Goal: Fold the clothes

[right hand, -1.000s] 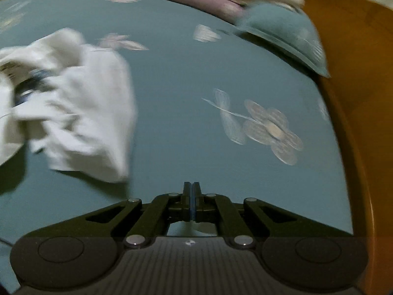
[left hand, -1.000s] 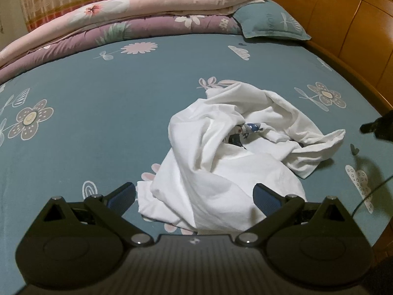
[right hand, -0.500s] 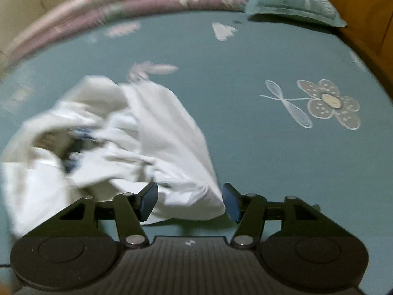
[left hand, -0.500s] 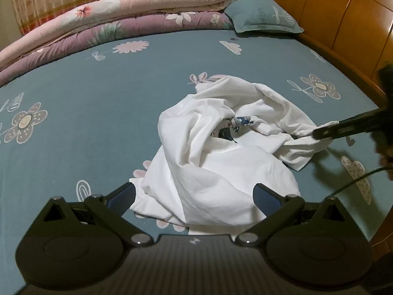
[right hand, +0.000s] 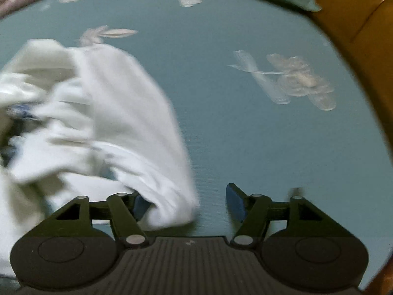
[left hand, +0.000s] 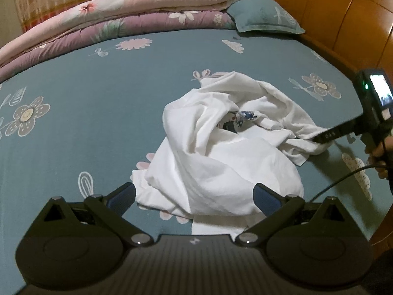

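On the bed point(left hand: 73, 113), spread with a teal flowered sheet, one crumpled white garment point(left hand: 221, 157) lies in a heap near the middle, a small printed patch showing in its folds. Along the far side are two folded quilts, a pink one point(left hand: 147, 2) stacked on a purple one point(left hand: 137, 27), and one teal pillow point(left hand: 265, 17) rests against the wooden headboard point(left hand: 343, 19). A black cable point(left hand: 339, 184) trails over the sheet at the right. The left hand-held gripper point(left hand: 194, 196) hovers released, its jaws wide apart, with the garment's near edge between them. The right hand-held gripper point(right hand: 189, 202), held in a hand point(left hand: 382, 154), has just been opening; a corner of the garment lies between its jaws against the left pad, the other pad clear over bare sheet. Nothing else lies around the heap.
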